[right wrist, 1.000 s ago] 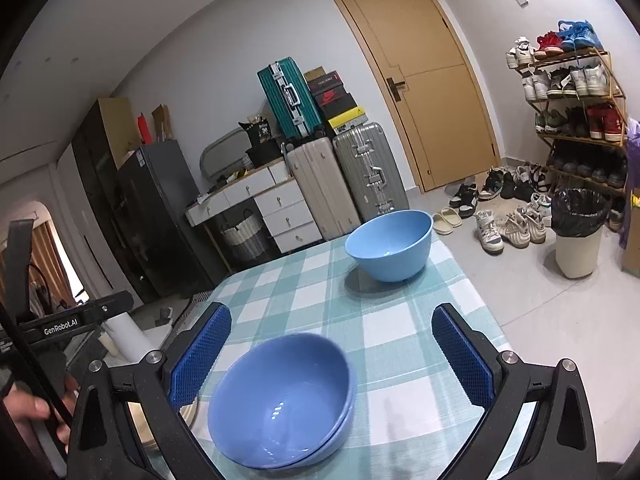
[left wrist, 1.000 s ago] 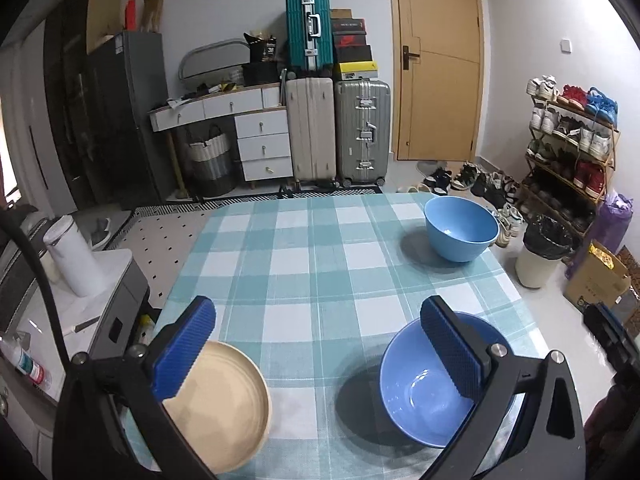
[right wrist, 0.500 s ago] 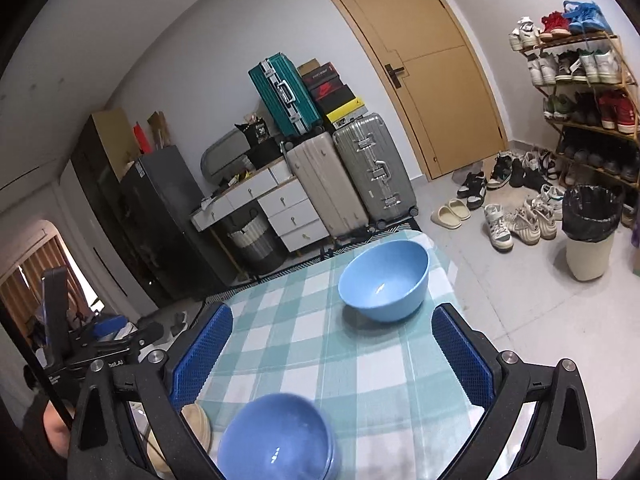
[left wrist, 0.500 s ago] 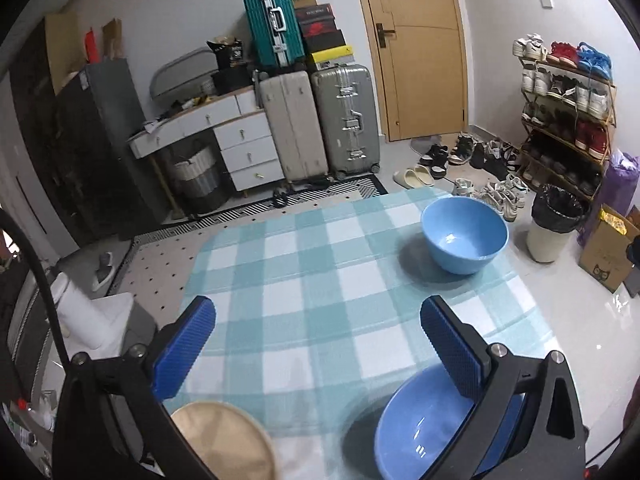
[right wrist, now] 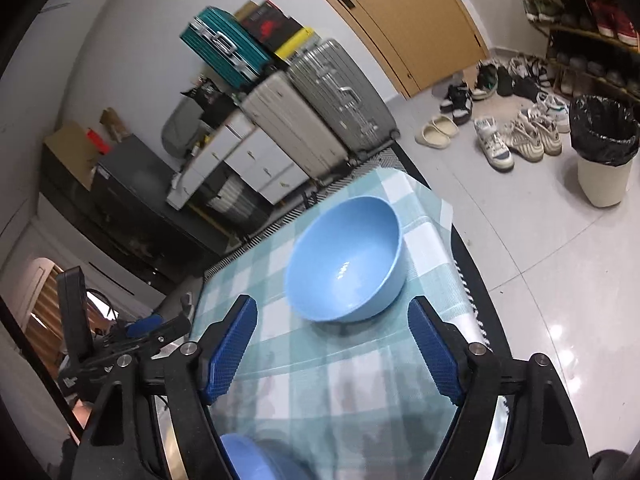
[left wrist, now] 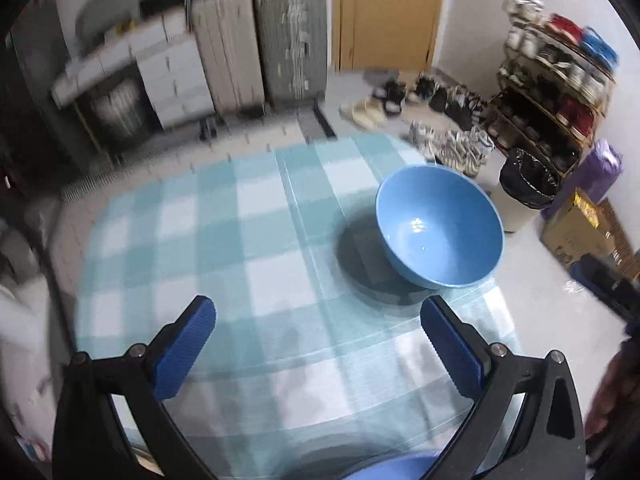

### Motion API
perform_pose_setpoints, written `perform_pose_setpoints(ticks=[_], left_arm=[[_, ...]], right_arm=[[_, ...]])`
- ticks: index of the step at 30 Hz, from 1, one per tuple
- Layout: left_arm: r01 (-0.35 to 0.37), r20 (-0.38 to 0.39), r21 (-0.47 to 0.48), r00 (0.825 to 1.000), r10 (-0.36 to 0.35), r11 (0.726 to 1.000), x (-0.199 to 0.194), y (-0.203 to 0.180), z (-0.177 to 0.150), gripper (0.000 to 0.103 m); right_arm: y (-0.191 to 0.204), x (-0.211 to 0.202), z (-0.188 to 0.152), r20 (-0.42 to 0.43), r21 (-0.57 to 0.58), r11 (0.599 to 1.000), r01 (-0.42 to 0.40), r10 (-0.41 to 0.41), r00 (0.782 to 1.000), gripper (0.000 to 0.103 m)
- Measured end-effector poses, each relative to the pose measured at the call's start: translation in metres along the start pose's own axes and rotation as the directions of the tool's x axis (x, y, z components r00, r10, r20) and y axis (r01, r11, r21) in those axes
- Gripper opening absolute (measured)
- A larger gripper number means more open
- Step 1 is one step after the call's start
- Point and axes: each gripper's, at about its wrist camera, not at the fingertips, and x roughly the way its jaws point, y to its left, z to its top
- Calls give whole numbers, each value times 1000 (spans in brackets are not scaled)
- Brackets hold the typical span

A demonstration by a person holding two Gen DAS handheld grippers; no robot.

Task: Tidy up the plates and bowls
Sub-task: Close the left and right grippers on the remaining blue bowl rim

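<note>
1. We see the table [left wrist: 256, 240] under a teal-and-white checked cloth, filling most of both views; the left view is blurred.
2. We find the far blue bowl [left wrist: 440, 226] upright and empty on the cloth near the table's far right corner; it also shows in the right view [right wrist: 346, 260], just beyond the fingertips.
3. We catch the near blue bowl [right wrist: 256, 460] only as a rim at the bottom edge of each view, close under the grippers.
4. We hold the left hand-held gripper [left wrist: 316, 348] with its jaws spread wide and only cloth between them.
5. We hold the right hand-held gripper [right wrist: 330, 348] with its jaws closing; nothing lies between them, and the pads touch no bowl.
</note>
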Motion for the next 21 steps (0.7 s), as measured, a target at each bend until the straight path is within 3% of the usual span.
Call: perform_pose_setpoints(ticks=[4, 9, 13, 17, 19, 21], left_arm=[[44, -97, -52, 994, -49, 998, 47, -4, 16, 103], [73, -153, -81, 985, -85, 994, 85, -11, 31, 103], [70, -160, -94, 983, -85, 993, 104, -14, 41, 103], [84, -192, -112, 976, -105, 990, 122, -17, 47, 101], [91, -186, -116, 976, -111, 989, 126, -18, 50, 100], [98, -178, -117, 977, -118, 988, 129, -22, 52, 100]], right_arm=[[-17, 46, 20, -62, 35, 999, 18, -16, 998, 79], [-33, 92, 37, -108, 49, 997, 54, -48, 993, 78], [-47, 122, 50, -156, 50, 995, 88, -79, 985, 66], [-58, 141, 60, -175, 58, 994, 93, -81, 981, 62], [-62, 149, 62, -186, 71, 994, 86, -72, 980, 50], [-63, 155, 63, -201, 60, 994, 96, -82, 976, 47]])
